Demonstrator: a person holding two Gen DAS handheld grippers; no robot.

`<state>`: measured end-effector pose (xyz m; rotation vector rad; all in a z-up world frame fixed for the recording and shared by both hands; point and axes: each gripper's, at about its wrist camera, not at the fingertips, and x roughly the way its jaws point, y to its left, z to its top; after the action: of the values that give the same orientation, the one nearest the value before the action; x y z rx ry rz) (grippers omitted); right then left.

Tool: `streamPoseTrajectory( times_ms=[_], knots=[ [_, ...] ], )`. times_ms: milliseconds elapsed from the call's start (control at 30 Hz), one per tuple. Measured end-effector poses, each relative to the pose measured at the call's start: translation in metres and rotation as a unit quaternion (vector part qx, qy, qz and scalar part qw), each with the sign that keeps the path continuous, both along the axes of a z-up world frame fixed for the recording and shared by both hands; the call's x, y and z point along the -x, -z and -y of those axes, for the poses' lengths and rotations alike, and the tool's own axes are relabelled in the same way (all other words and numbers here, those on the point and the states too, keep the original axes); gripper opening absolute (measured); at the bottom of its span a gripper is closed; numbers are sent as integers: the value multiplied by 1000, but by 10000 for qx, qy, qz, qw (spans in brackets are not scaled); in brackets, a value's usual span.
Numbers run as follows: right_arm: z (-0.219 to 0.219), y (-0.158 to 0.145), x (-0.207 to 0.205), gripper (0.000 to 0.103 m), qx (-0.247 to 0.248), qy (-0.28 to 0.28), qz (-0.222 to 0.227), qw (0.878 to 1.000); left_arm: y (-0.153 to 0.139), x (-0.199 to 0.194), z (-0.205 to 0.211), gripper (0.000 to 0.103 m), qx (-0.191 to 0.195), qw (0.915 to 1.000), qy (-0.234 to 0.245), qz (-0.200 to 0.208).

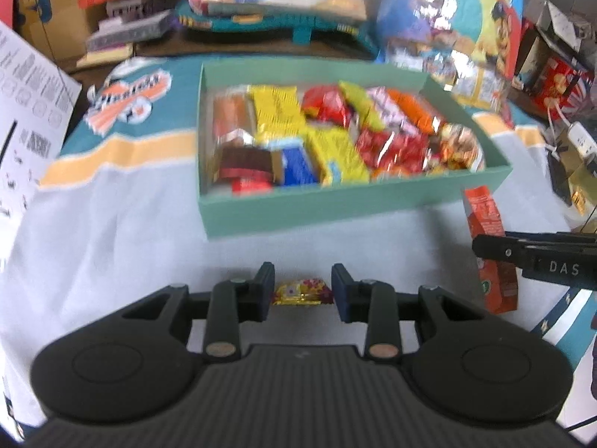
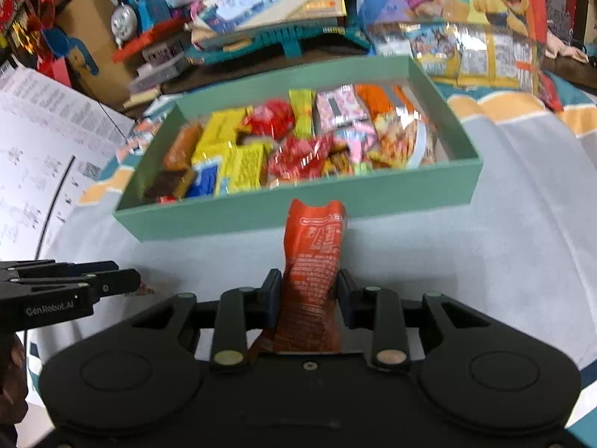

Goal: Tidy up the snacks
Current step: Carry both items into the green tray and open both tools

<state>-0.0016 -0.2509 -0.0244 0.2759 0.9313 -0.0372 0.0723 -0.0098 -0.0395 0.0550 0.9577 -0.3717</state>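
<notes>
Right gripper (image 2: 309, 293) is clamped on an upright orange snack packet (image 2: 315, 257), just short of the green box (image 2: 298, 212) of assorted snacks on the cloth-covered desk (image 2: 503, 261). Left gripper (image 1: 303, 291) stands open, its fingers either side of a small gold-wrapped candy (image 1: 303, 292) lying on the cloth.

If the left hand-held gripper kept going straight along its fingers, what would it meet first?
The small gold-wrapped candy lying on the cloth between the open fingers of the left hand-held gripper. Beyond that, probably the near wall of the green box, though depth is hard to judge.
</notes>
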Motion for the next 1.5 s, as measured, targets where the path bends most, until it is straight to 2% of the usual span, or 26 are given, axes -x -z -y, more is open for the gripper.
streamPoseTrajectory(
  times_ms=[200,500,767,1033,1433,1500],
  knots=[
    [14,-21,-6,31,-173,118,265,9994,-29,-16,-6,32,278,9993,-81,235],
    [12,-26,-13,31,-190,16,301,9994,-30,-24,-17,32,333,9991,-204,168],
    [20,-39,-36,31,-159,32,483,9987,-48,-50,-13,32,506,9981,-189,302],
    [32,-41,-79,31,-124,-2,435,9990,-65,-92,14,32,240,9980,21,580],
    [52,-17,-164,31,-91,-23,218,9997,-40,-179,77,32,136,9993,141,311],
    [52,-13,-174,34,-72,-60,210,9997,-34,-187,86,33,76,9995,145,275]
  ],
)
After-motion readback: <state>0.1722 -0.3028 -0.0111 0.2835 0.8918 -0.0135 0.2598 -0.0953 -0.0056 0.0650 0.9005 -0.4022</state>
